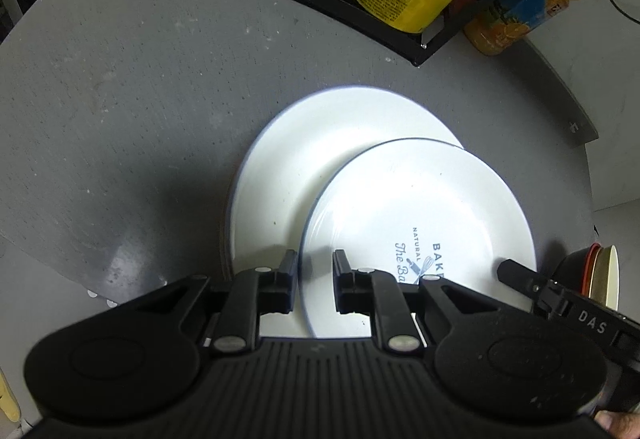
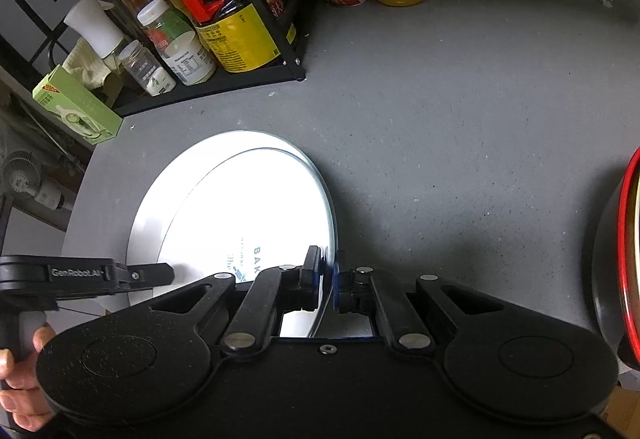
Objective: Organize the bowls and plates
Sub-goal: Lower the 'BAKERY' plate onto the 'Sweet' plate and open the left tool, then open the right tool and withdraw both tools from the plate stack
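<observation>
presently: two white plates overlapped on the grey table (image 1: pixel 120 99).
right tongs (image 2: pixel 329 279) clamped on the smaller plate (image 1: pixel 420 207) rim; left tongs (image 1: pixel 316 279) slightly parted astride its near rim, over the larger plate (image 1: pixel 320 143).

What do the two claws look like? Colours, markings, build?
Both are matte black plastic. The left claw has a ribbed body, round pivot housings, linkage arms with silver rivets and blocky fingers; white "GenRobot.AI" lettering shows on its side. The right claw matches, with blue pads and white "DAS" lettering. No cables or sleeves visible.
</observation>
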### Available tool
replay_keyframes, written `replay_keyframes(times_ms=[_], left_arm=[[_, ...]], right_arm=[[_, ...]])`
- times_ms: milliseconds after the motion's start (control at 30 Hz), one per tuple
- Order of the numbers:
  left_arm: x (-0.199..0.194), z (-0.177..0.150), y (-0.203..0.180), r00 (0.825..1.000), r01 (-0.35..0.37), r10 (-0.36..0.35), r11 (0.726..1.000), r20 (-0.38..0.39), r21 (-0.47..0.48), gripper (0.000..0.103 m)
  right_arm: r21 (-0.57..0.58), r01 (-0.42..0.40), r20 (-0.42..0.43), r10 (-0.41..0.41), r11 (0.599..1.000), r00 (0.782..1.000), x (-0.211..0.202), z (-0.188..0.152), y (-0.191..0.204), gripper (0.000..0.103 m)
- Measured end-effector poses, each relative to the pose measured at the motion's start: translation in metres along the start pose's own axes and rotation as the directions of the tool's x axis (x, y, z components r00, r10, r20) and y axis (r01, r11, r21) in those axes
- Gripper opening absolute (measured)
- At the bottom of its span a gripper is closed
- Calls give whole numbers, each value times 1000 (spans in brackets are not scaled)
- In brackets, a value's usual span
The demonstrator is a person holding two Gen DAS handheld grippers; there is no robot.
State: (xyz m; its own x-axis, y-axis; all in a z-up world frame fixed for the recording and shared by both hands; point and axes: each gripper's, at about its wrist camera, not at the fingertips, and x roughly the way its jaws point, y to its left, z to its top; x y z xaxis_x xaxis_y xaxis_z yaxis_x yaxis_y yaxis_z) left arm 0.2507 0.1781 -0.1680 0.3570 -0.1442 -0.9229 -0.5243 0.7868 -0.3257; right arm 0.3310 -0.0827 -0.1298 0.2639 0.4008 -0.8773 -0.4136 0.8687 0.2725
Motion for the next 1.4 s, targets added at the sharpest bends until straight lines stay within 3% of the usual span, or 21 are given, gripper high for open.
replay_keyframes(times_ms=[67, 133, 200, 267, 400, 767, 833, 967, 1100, 1400], left_arm=[[-5, 1, -1, 1000, -5, 5, 1000, 3, 13, 16], [-11, 2, -3, 1000, -4, 4, 1000, 3, 27, 25], [-18, 4, -5, 1000, -20, 20, 999, 18, 26, 46], [-26, 5, -6, 998, -50, 48, 998, 49, 34, 59], [-33, 9, -5, 992, -96, 92, 994, 91, 46, 73], [7, -4, 15, 994, -108, 109, 993, 10, -45, 71], [11, -4, 14, 993, -115, 115, 993, 9, -40, 67], [14, -5, 14, 995, -102, 103, 992, 14, -70, 50], [14, -2, 19, 996, -87, 89, 992, 25, -95, 46], [9, 6, 30, 997, -67, 72, 991, 32, -117, 43]], right_arm=[[1, 2, 0, -2, 1000, 1000, 0, 0, 1, 6], [5, 6, 1, -6, 1000, 1000, 0, 0, 1, 6], [6, 10, 4, -10, 1000, 1000, 1, 0, 0, 7], [12, 12, 0, -12, 1000, 1000, 4, -1, 1, 7], [21, 21, -5, -21, 1000, 1000, 9, -3, 2, 9], [-2, 38, -17, -38, 999, 999, 19, -4, 7, 12], [2, 40, -25, -40, 999, 999, 22, -5, 7, 18], [-3, 53, -29, -53, 999, 998, 26, -8, 9, 23], [1, 65, -33, -65, 998, 997, 28, -7, 9, 29], [0, 55, -41, -55, 999, 998, 32, -6, 14, 30]])
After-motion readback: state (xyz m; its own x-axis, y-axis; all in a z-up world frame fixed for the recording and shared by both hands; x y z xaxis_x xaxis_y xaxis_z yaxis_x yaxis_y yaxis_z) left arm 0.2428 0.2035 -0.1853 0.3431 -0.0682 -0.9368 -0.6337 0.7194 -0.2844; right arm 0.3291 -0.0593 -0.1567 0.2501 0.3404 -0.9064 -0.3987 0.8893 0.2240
